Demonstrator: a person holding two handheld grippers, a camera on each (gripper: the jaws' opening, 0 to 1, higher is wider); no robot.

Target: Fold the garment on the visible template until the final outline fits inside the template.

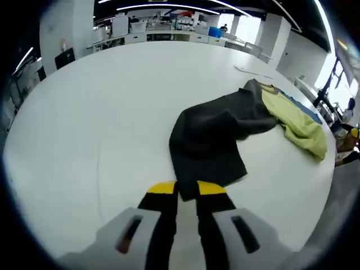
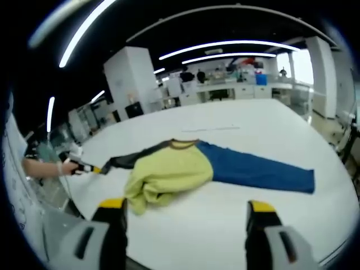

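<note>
While the colour-blocked long-sleeved garment (image 2: pixel 185 169), with its dark grey sleeve, yellow-green body and blue sleeve, lay crumpled and stretched across the white table (image 1: pixel 112 112), the folding looked barely begun: the yellow middle was bunched, both sleeves trailed outward, and no template outline could be made out on the tabletop. The left gripper (image 1: pixel 187 190) had its yellow-tipped jaws pinched shut on the end of the grey sleeve (image 1: pixel 211 140), which ran away from it toward the body. The right gripper (image 2: pixel 185 216) hung with jaws spread wide and empty, just short of the yellow hem.
</note>
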